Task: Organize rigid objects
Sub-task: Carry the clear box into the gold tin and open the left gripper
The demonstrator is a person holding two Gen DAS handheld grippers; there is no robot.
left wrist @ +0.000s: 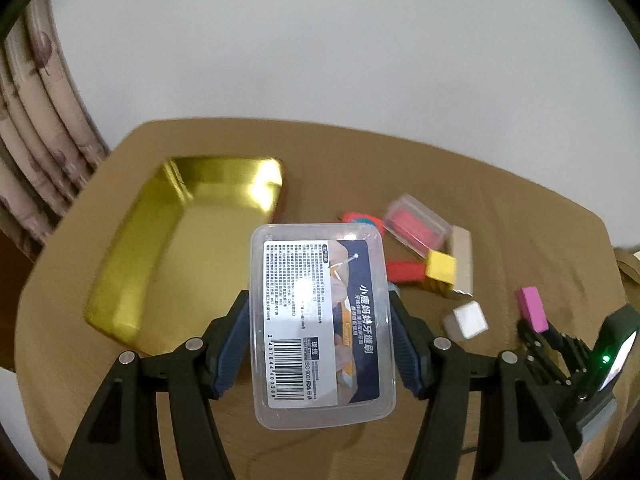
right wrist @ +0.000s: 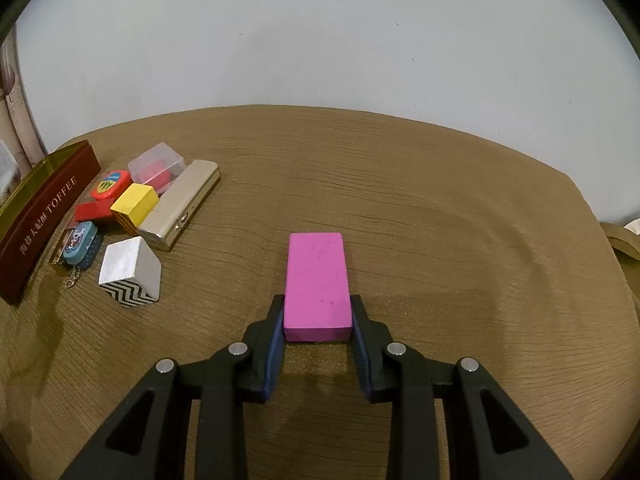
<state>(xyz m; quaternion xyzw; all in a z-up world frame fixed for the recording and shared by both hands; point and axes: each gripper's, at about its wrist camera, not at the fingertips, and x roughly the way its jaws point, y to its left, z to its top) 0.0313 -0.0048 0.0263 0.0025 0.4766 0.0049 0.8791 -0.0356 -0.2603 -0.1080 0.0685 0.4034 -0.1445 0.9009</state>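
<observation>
My left gripper (left wrist: 318, 300) is shut on a clear plastic box (left wrist: 320, 324) with a printed label and barcode, held above the table just right of the gold tin tray (left wrist: 160, 248). My right gripper (right wrist: 317, 308) is shut on a pink block (right wrist: 316, 284), its blue pads pressing both long sides; the block sits low over the brown tablecloth. In the left wrist view the pink block (left wrist: 532, 308) and the right gripper's black fingers (left wrist: 536, 340) show at the far right.
A loose pile lies beside the tray: small clear case with red inside (right wrist: 158, 168), silver case (right wrist: 180, 208), yellow block (right wrist: 134, 204), red block (right wrist: 94, 212), white zigzag block (right wrist: 130, 272), orange tape measure (right wrist: 110, 184), blue keychain (right wrist: 82, 246). The tray's maroon wall (right wrist: 44, 220) reads TOFFEE.
</observation>
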